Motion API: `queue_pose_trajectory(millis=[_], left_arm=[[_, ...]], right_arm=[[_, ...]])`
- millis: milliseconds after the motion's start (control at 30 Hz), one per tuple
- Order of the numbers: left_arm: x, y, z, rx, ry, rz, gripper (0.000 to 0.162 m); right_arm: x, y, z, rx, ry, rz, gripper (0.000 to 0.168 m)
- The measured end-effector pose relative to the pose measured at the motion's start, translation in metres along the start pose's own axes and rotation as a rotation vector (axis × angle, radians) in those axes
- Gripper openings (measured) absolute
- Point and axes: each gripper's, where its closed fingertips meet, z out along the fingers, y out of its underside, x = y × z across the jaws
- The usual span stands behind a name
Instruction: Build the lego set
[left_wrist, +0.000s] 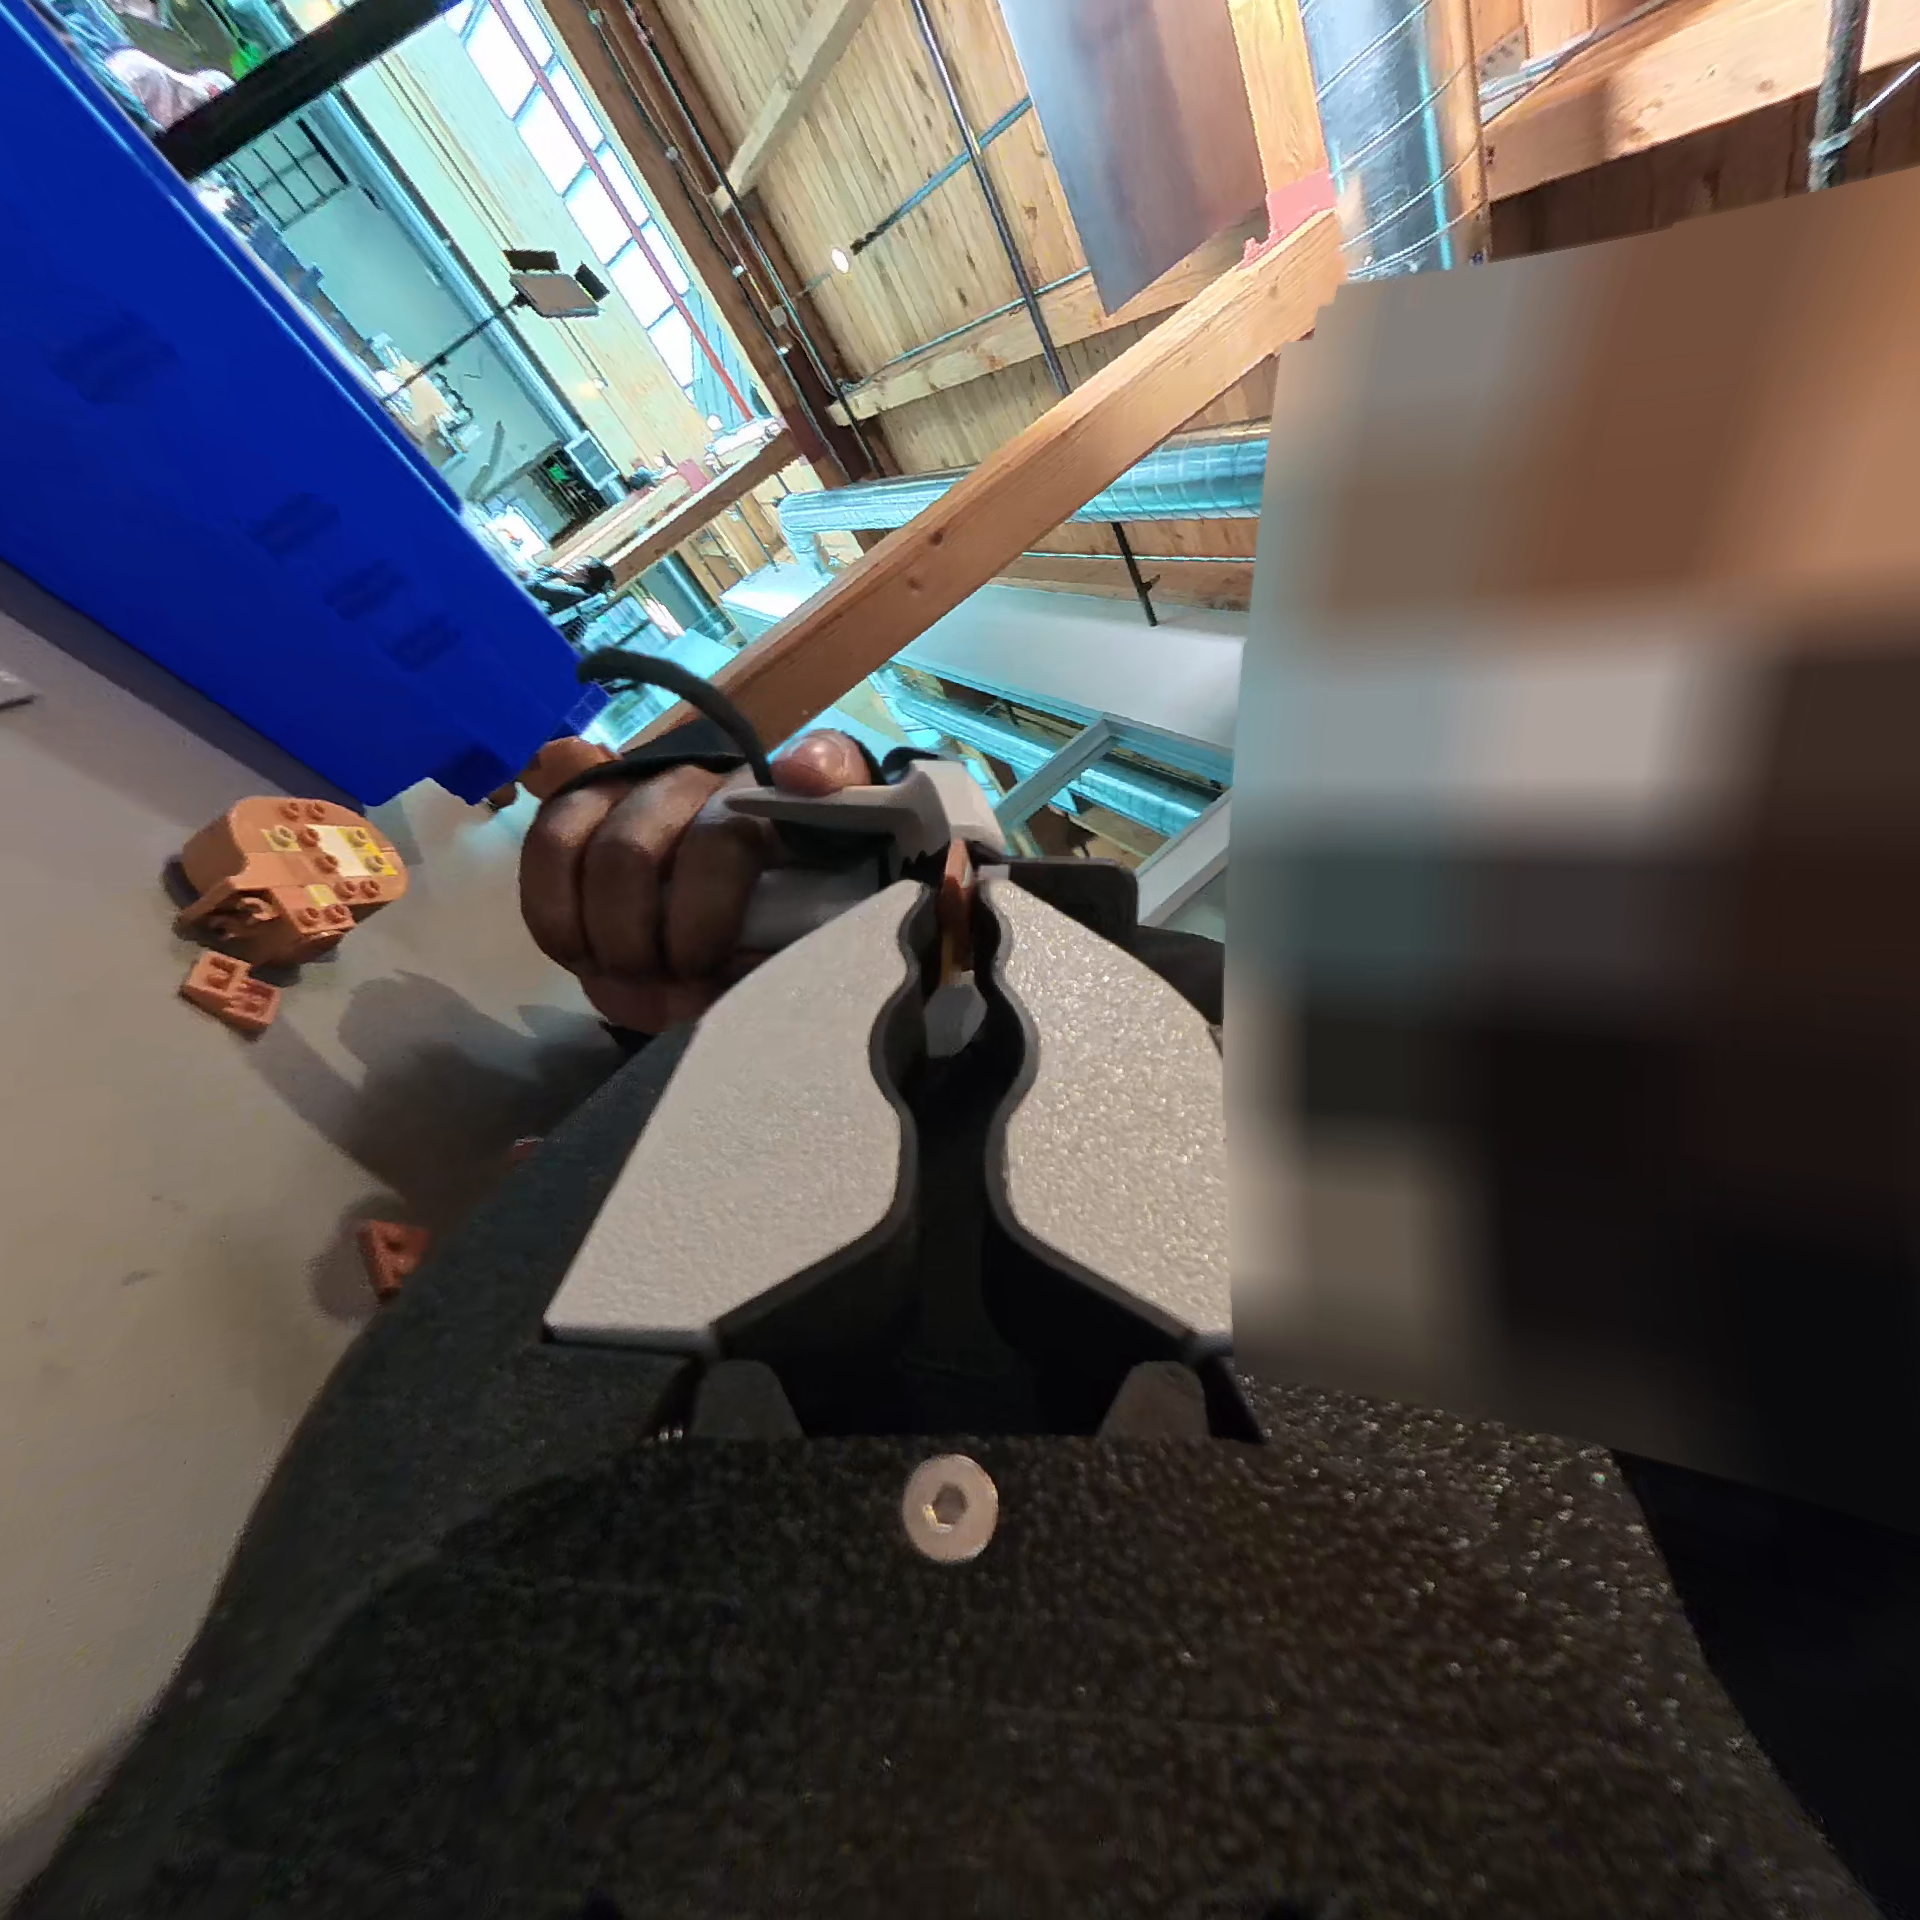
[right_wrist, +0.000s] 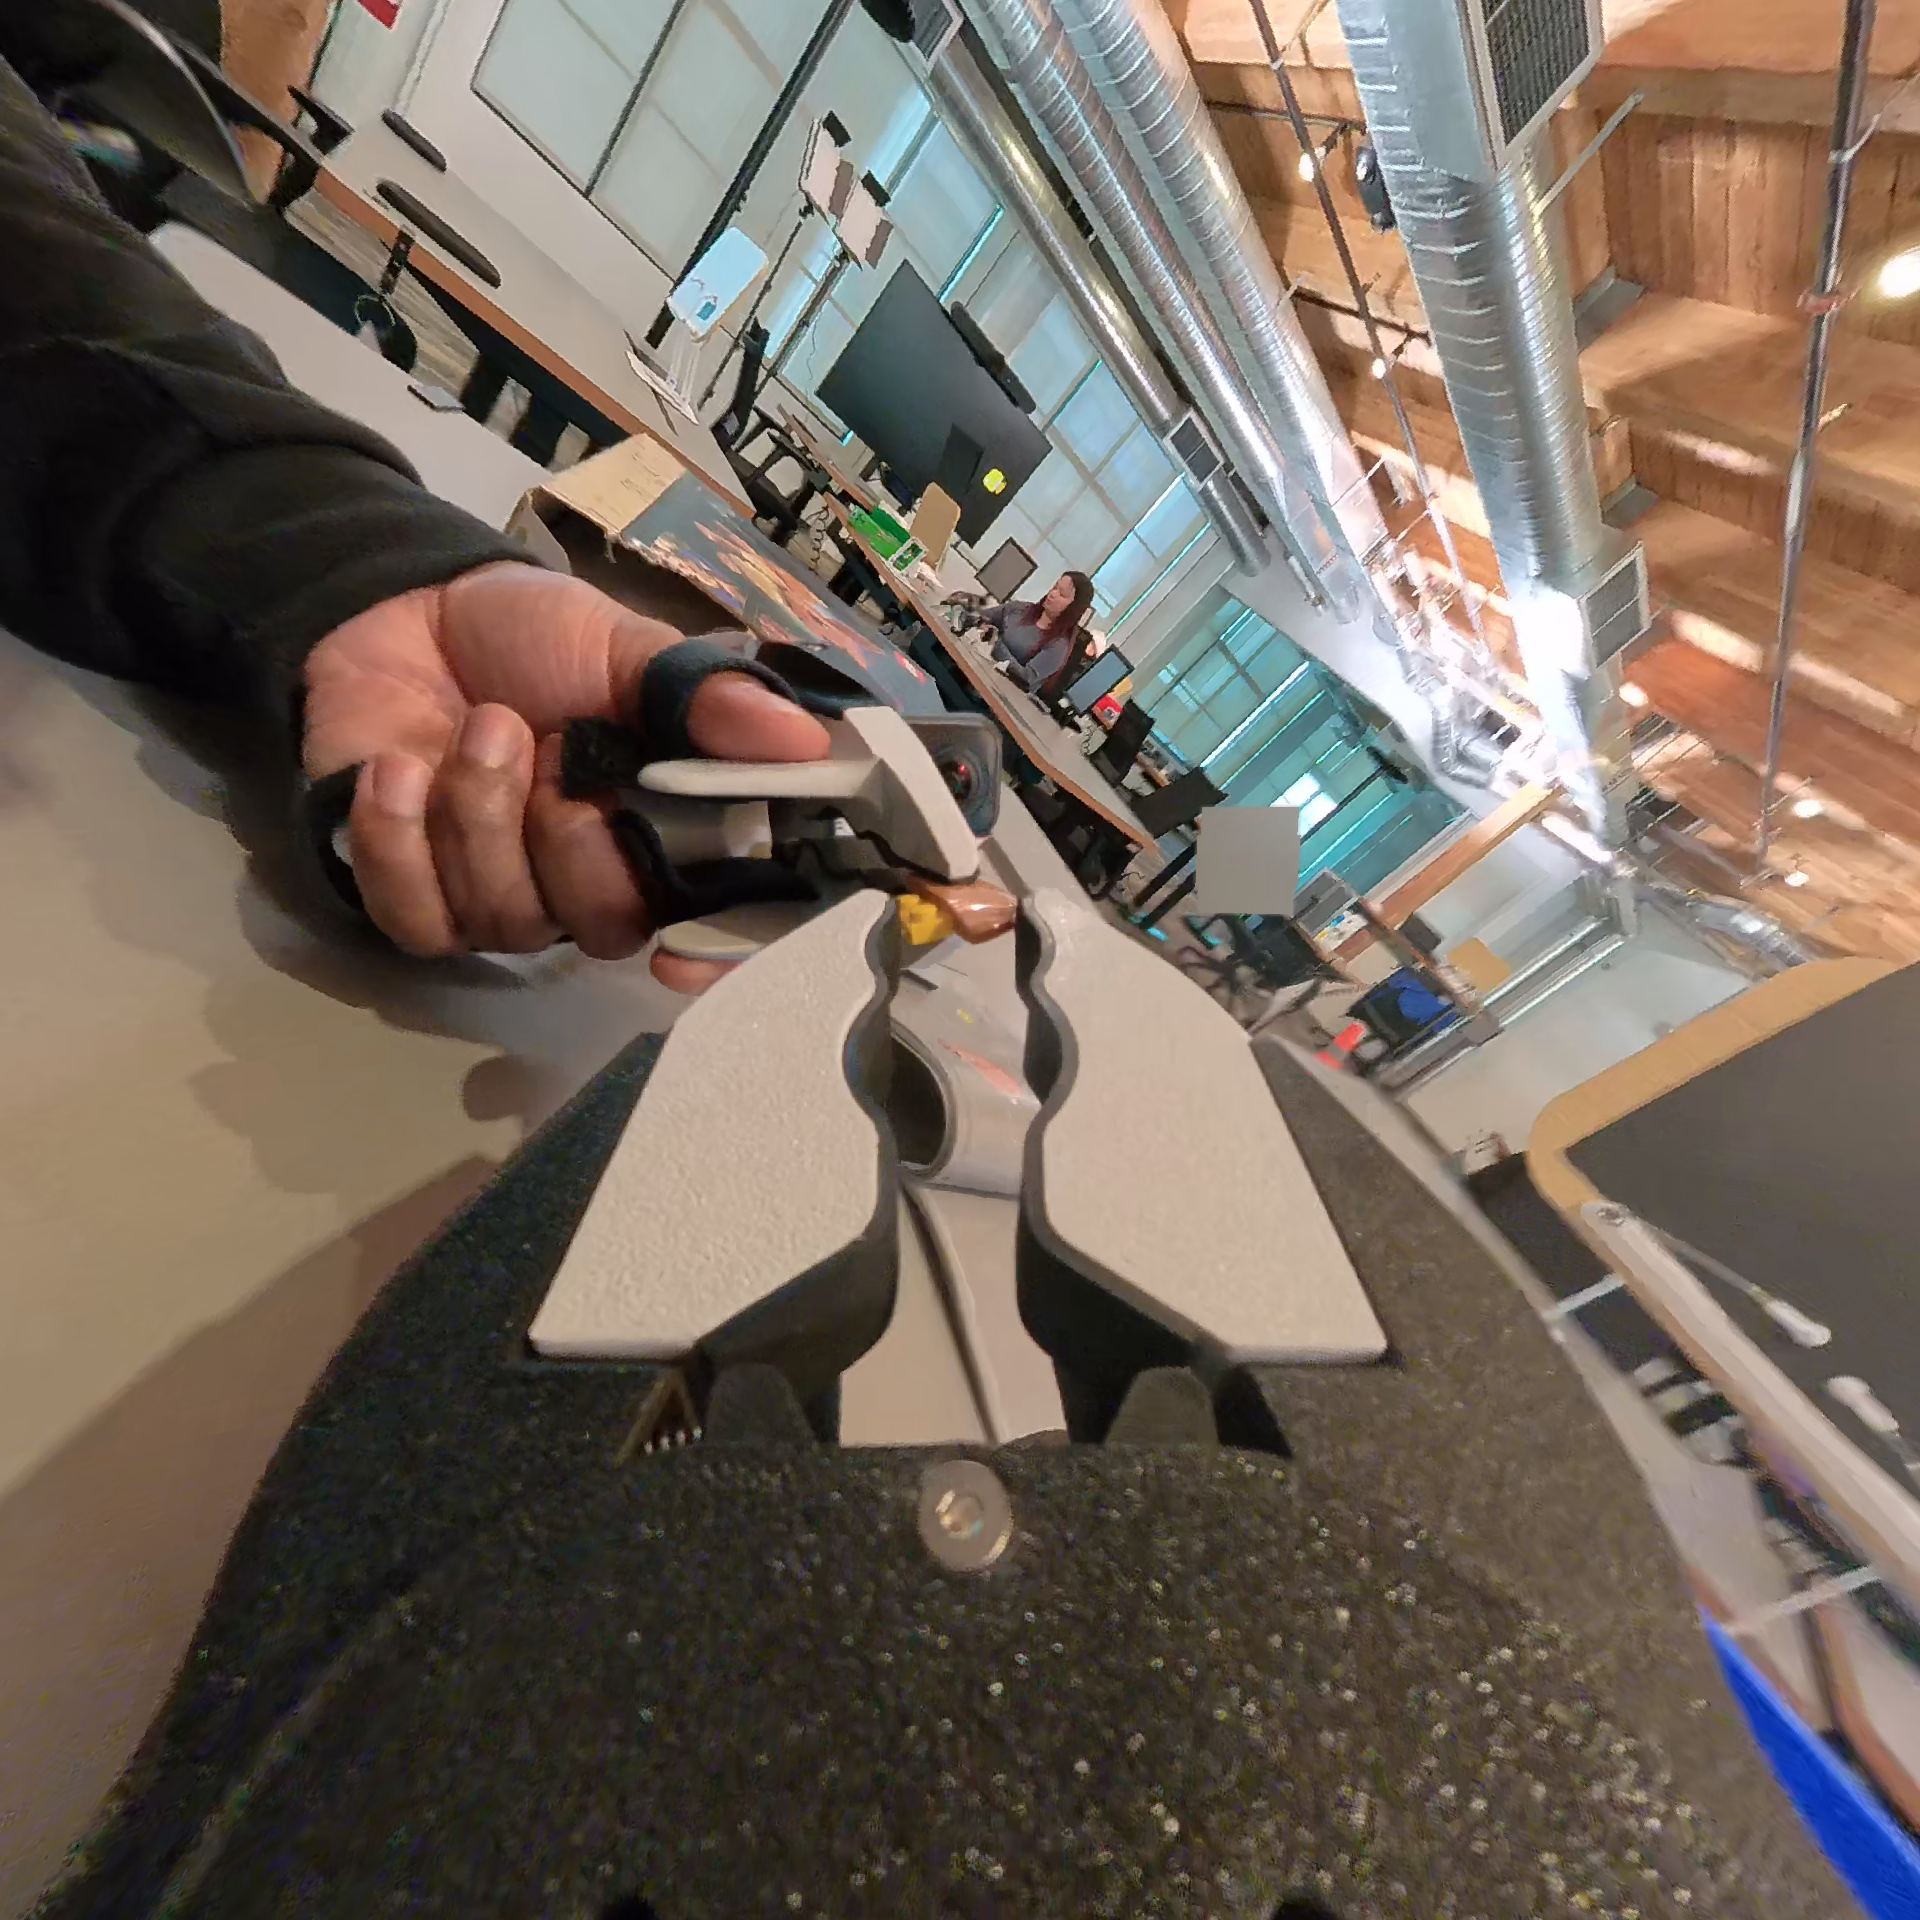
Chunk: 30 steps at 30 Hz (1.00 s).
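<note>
Both grippers meet in the air above the grey table (left_wrist: 125, 1143). My left gripper (left_wrist: 956, 920) is shut on a small brown piece (left_wrist: 958, 883) that pokes out between its grey fingertips. The right gripper (left_wrist: 930, 857), held in a hand, reaches in from the left and its tips close on the same piece. In the right wrist view, my right gripper (right_wrist: 961, 920) has the brown piece (right_wrist: 982, 916), with a yellow brick (right_wrist: 920, 920) attached, between its tips. The left gripper (right_wrist: 914, 878) grips the piece from the left.
A partly built brown model (left_wrist: 291, 883) with yellow and white studs sits on the table by a blue bin (left_wrist: 208, 468). Loose brown pieces (left_wrist: 229, 992) (left_wrist: 390, 1252) lie nearby. A printed cardboard box (right_wrist: 727, 561) lies beyond the hand. Less than 4 cm separates the two grippers' tips. Both grippers' tips are roughly 15 centimetres from the partly built brown model (left_wrist: 291, 883).
</note>
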Motion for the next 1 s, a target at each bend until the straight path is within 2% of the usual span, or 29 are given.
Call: queue_pose_trajectory(millis=[67, 200, 233, 333, 367, 433, 867, 933, 1000], left_arm=[[-0.003, -0.002, -0.002, -0.006, -0.041, 0.052, 0.006], [-0.009, -0.006, -0.008, -0.056, -0.163, 0.226, 0.005], [-0.010, -0.005, -0.008, -0.080, -0.188, 0.272, 0.005], [-0.011, -0.002, -0.007, -0.134, -0.234, 0.356, 0.005], [-0.012, -0.002, -0.007, -0.137, -0.243, 0.373, 0.005], [-0.013, -0.003, -0.008, -0.144, -0.260, 0.402, 0.006], [-0.016, -0.007, -0.009, -0.136, -0.299, 0.457, 0.006], [-0.017, -0.007, -0.009, -0.141, -0.304, 0.443, 0.014], [-0.018, -0.005, -0.009, -0.157, -0.297, 0.429, 0.016]], right_arm=[[-0.001, 0.001, 0.001, -0.003, -0.048, 0.116, 0.025], [0.002, 0.011, 0.008, -0.082, -0.154, 0.487, 0.040], [0.001, 0.013, 0.010, -0.097, -0.190, 0.577, 0.040], [-0.005, 0.017, 0.011, -0.121, -0.275, 0.752, 0.022], [-0.005, 0.018, 0.010, -0.119, -0.282, 0.780, 0.014], [-0.005, 0.018, 0.009, -0.107, -0.299, 0.823, 0.009], [-0.002, 0.021, 0.011, -0.062, -0.311, 1.014, 0.006], [0.000, 0.019, 0.011, -0.037, -0.308, 1.040, 0.006], [0.004, 0.019, 0.010, -0.022, -0.309, 1.071, 0.006]])
